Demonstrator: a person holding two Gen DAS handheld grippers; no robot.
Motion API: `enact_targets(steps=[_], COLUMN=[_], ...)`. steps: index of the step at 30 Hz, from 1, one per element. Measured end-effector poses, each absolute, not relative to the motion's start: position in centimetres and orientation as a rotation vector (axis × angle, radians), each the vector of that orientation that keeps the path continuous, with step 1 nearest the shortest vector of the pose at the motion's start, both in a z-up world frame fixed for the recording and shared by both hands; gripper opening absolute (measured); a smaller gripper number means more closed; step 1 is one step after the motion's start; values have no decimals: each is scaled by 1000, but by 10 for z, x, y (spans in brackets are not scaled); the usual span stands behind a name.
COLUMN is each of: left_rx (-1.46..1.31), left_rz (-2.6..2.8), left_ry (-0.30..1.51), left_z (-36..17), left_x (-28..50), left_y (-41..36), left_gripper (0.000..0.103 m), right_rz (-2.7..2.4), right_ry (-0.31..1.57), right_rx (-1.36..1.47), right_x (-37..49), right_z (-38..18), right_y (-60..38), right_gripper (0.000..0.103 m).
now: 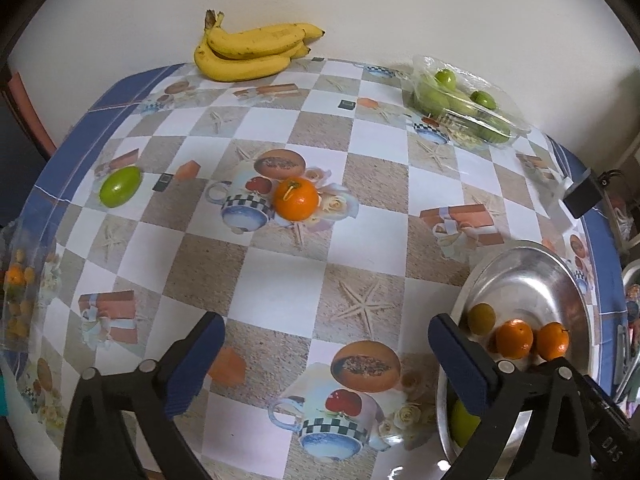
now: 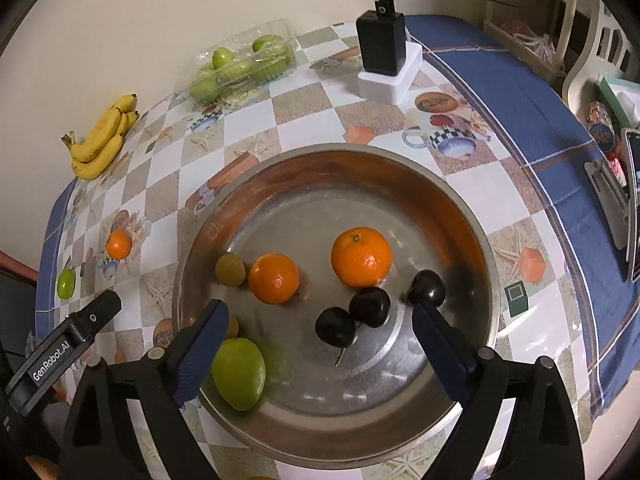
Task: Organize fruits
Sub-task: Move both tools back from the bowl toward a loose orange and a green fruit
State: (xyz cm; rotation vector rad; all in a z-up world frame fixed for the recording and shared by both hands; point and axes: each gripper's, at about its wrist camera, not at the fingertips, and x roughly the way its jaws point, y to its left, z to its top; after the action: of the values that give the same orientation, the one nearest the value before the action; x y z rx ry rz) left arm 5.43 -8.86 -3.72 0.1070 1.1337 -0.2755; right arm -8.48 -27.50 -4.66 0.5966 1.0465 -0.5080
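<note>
**Both tongs spread over the fruit desk**

Right tongs (image 2: 320, 332) spread, empty, above the steel bowl (image 2: 280, 168) holding two oranges, three dark plums (image 2: 370, 306) and a green mango (image 2: 239, 374). Left tongs (image 1: 326, 344) spread, empty, over the desk (image 1: 280, 280). One orange (image 1: 296, 199) and one green fruit (image 1: 120, 187) lie loose.

Fruit split between bowl and surface.
Under the right claw (image 2: 320, 344), the bowl (image 2: 472, 220) holds two oranges (image 2: 361, 257), three dark plums (image 2: 370, 306), a green mango (image 2: 239, 373) and a small brownish fruit (image 2: 230, 269); ahead of the left claw (image 1: 326, 354) lie an orange (image 1: 296, 199), a lime (image 1: 120, 187) and bananas (image 1: 248, 50).
</note>
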Motion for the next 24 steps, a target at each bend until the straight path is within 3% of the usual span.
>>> enact_targets(steps=[3,6,24], left_rx=[118,122,141], left_rz=[-270,-267,-232], left_ry=[1119,1102,1024], left_z=[-36,-33,-20], left_x=[55,55,64], left_y=[-88,-87,-74], left_gripper=[103,103,103], right_rz=[-500,-494,-455], right_ry=[1023,1004,1038], right_rx=[592,594,517], right_x=[-85,-85,-70], right_z=[-43,-40,-41], right_y=[-274,-273,-260], right_gripper=[94,103,103])
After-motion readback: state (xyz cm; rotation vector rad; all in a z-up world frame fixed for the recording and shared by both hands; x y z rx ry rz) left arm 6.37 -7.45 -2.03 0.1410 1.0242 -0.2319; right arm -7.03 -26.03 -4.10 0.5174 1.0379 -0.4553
